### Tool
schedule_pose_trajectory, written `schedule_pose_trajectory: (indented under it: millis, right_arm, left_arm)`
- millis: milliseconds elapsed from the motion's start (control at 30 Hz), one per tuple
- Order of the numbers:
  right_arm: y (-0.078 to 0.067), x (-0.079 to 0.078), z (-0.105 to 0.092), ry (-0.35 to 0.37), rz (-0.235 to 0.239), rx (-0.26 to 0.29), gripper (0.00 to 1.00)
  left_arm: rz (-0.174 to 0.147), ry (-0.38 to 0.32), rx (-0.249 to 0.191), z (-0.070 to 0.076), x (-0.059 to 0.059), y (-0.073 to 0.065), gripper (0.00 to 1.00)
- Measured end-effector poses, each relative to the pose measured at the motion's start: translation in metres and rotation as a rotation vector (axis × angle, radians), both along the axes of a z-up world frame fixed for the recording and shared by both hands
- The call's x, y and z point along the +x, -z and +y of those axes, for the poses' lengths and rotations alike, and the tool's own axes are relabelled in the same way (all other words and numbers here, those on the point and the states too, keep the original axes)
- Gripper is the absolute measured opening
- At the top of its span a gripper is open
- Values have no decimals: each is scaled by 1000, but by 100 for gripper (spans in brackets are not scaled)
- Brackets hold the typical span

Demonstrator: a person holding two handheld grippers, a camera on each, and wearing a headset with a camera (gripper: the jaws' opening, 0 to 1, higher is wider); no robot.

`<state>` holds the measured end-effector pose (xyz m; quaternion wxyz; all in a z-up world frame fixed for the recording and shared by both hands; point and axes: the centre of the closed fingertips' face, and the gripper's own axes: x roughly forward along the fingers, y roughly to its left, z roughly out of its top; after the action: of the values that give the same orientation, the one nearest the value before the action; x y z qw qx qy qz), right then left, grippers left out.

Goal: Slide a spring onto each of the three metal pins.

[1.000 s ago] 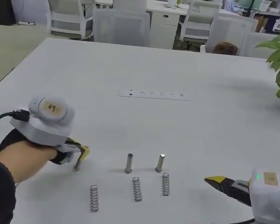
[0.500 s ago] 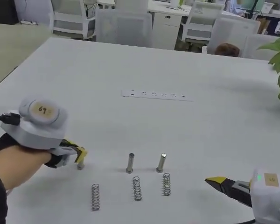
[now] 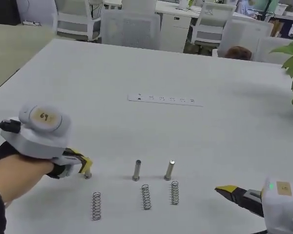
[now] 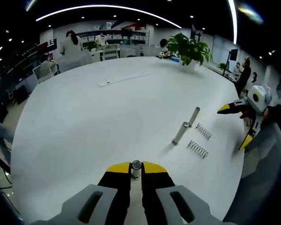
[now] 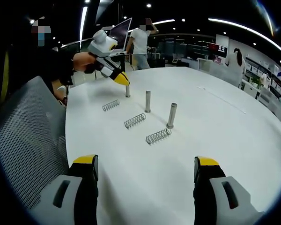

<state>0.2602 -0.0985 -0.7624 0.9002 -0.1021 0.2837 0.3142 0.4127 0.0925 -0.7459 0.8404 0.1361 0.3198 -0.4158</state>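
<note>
You are working at a big white table (image 3: 195, 126), and its flat top gives the small parts a steady place to stand and lie. Your left gripper (image 3: 86, 164) is low at the near left side of the table. Its jaws are closed tight on the left pin (image 4: 136, 169), and the pin's round top pokes up between the yellow tips. I think you hold it like that so it stands straight and does not tip when a spring goes on. Your right gripper (image 5: 146, 162) hangs at the near right, apart from the parts, with its jaws wide open and nothing in them. That looks like a hand ready to go and pick up a spring. The middle pin (image 3: 137, 170) and the right pin (image 3: 169, 170) stand up on their own, in a row with the held one, and both are bare. The three springs lie flat just in front of the pins, one for each: the left spring (image 3: 96, 205), the middle spring (image 3: 146, 196) and the right spring (image 3: 174, 192). Laid out this way, each spring has only a short trip to its pin. None is on a pin yet, so the job looks to be only at its start. The springs are thin and may roll or squash, so pinch softly.
</note>
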Motion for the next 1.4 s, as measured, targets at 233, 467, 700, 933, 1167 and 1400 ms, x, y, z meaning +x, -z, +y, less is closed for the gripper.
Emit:
schedule_pose_trajectory:
  millis: [233, 467, 700, 933, 1167, 1400]
  right_arm:
    - [1, 0, 1, -3, 2, -2, 83]
    - [1, 0, 1, -6, 1, -2, 83]
    - [1, -1, 1, -7, 3, -5, 83]
    - [1, -1, 1, -8, 5, -5, 83]
    - [2, -1, 1, -9, 6, -7, 82]
    - [2, -1, 1, -10, 6, -6, 82]
  left_arm:
    - [3, 0, -5, 0, -3, 0, 0]
    - [4, -4, -13, -1, -4, 0, 0]
    - [-1, -8, -20, 0, -3, 0, 0]
    - [-3, -2, -25, -1, -3, 0, 1]
    - [-11, 2, -32, -3, -1, -2, 5]
    - [-21, 5, -45, -4, -1, -4, 13]
